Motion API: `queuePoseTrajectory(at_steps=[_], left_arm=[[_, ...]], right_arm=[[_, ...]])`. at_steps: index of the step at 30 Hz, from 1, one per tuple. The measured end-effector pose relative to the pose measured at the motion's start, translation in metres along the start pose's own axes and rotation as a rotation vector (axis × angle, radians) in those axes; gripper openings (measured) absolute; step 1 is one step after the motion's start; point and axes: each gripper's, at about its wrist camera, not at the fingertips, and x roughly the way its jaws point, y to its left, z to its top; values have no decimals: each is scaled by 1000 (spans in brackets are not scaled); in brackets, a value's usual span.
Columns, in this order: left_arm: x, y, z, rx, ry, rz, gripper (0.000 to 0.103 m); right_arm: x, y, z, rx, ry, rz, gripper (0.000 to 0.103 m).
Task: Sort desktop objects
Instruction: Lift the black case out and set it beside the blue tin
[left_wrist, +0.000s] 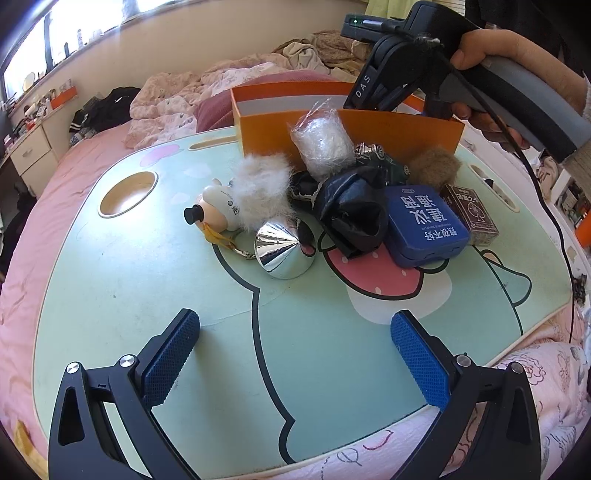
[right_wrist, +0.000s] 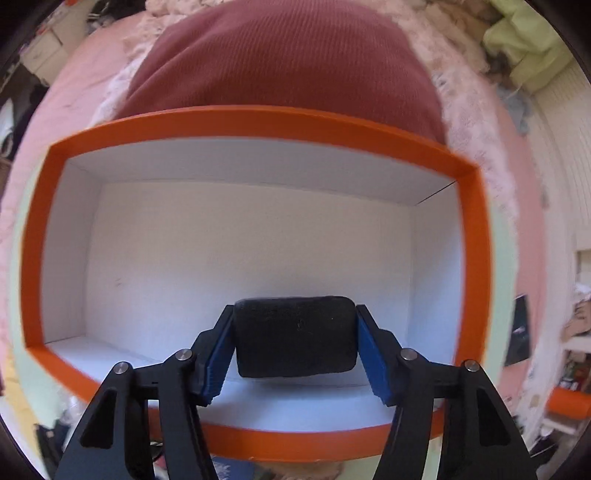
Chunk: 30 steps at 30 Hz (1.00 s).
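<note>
Right gripper (right_wrist: 295, 339) points straight down into an orange box (right_wrist: 258, 120), a black block (right_wrist: 295, 336) set between its blue pads (right_wrist: 218, 365); the pads stand at the block's two short ends, though whether they press on it cannot be told. Rounded at the corners and matte, with a faintly fuzzy, speckled surface, the block lies with its long axis running from one pad to the other, across the wrist view, over the box's white floor near the closer wall. The box is white inside with an orange rim. From the left wrist view, the same box (left_wrist: 399, 127) stands at the far edge of a mint-green lap table (left_wrist: 147, 277) printed with a cartoon and a strawberry, and the right gripper's body (left_wrist: 388, 59) hangs over it in a person's hand (left_wrist: 517, 66). Left gripper (left_wrist: 295, 354) hovers low over the table's near side, jaws wide and bare. Between it and the box sits a heap of objects: a blue tin (left_wrist: 424, 225) with white characters, a dark card pack (left_wrist: 472, 214), a black bag (left_wrist: 354, 214), a silver cone (left_wrist: 284, 251), a white fluffy ball (left_wrist: 262, 188), a toy figure (left_wrist: 214, 210) on a clasp, a wrapped clear roll (left_wrist: 321, 144) and a brown fluffy ball (left_wrist: 436, 166).
</note>
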Motion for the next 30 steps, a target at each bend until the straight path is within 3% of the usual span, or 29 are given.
queuePoseTrajectory(at_steps=[4, 7, 10, 13, 16, 21, 26, 30], left_arm=[[0, 0, 0, 0, 0, 0, 103], [0, -1, 1, -1, 0, -1, 103], [0, 0, 0, 0, -1, 0, 103], [0, -1, 1, 0, -1, 0, 103], [0, -1, 1, 0, 0, 1, 103], [-1, -1, 2, -2, 0, 4, 103], [0, -1, 3, -1, 0, 3, 103], [-1, -1, 2, -1, -1, 3, 103]], right_arm=[[-13, -3, -6, 8, -80, 8, 60], [-46, -13, -13, 52, -192, 87, 60], [-83, -18, -35, 39, -269, 142, 60], [-100, -12, -58, 3, -315, 136, 60], [-97, -25, -84, 4, -315, 123, 60], [-50, -52, -110, 58, -245, 34, 60], [-21, -53, -107, 86, -215, 126, 60], [-32, -37, -112, 46, -265, 207, 61]])
